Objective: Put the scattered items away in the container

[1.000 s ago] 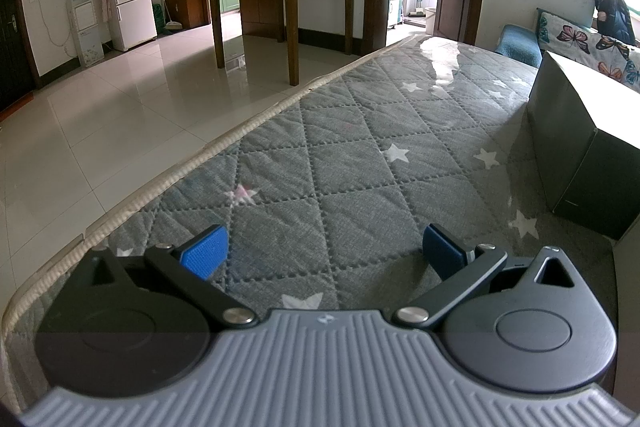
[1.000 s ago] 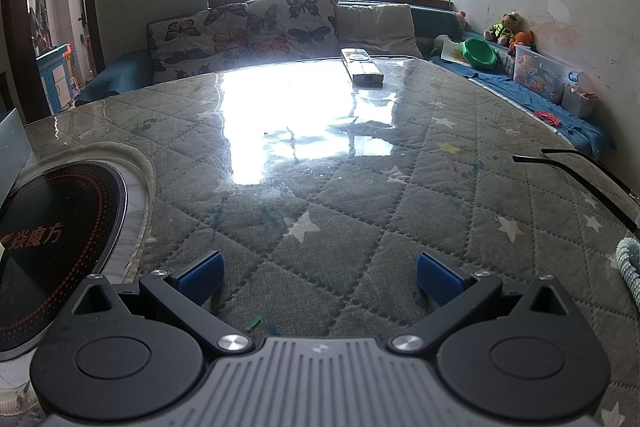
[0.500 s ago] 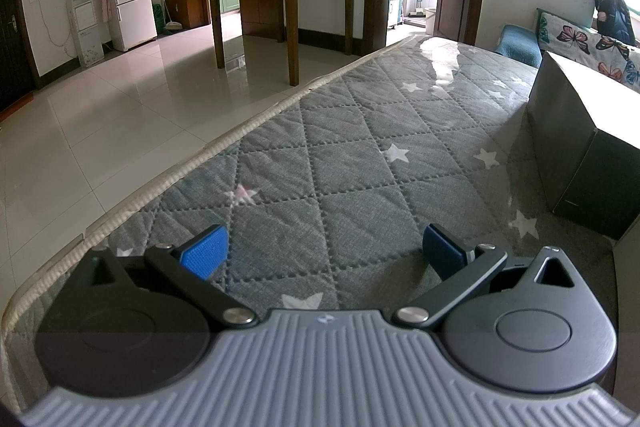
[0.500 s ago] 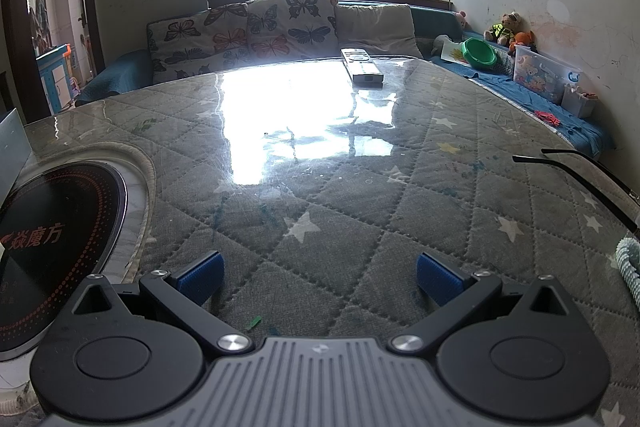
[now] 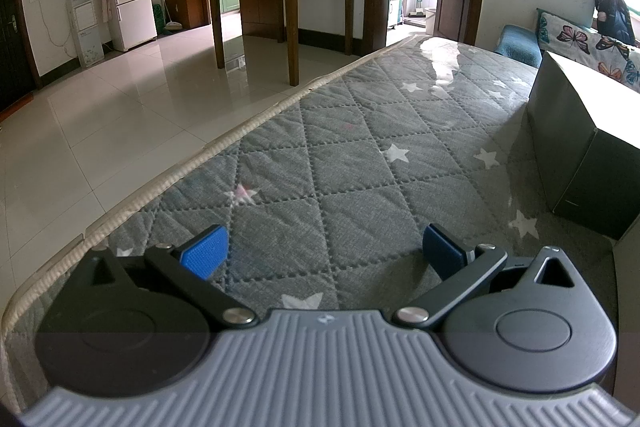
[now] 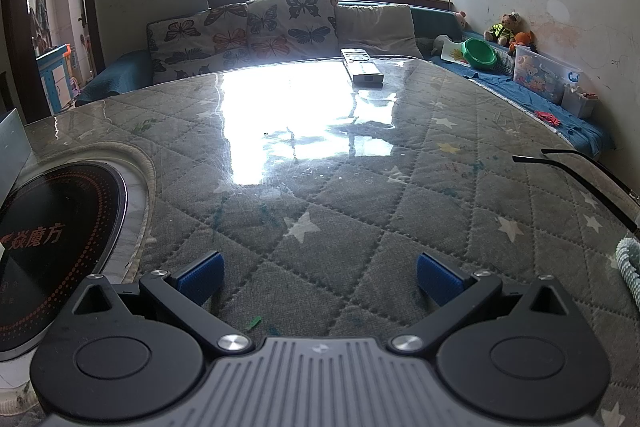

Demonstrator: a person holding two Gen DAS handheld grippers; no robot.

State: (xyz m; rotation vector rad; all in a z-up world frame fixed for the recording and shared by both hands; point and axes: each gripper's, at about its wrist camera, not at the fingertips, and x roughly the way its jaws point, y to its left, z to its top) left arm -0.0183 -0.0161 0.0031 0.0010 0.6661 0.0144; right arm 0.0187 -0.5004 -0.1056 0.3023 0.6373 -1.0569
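1. Left wrist view: the left gripper [image 5: 324, 253] hovers low over the quilted table [image 5: 360, 163], fingers spread wide, nothing between them. A dark box [image 5: 576, 147] stands toward the table's right edge.
2. Right wrist view: the right gripper [image 6: 320, 277] has its fingers spread, empty. A remote control [image 6: 362, 67] lies at the far edge; black glasses [image 6: 580, 171] lie near the right edge.
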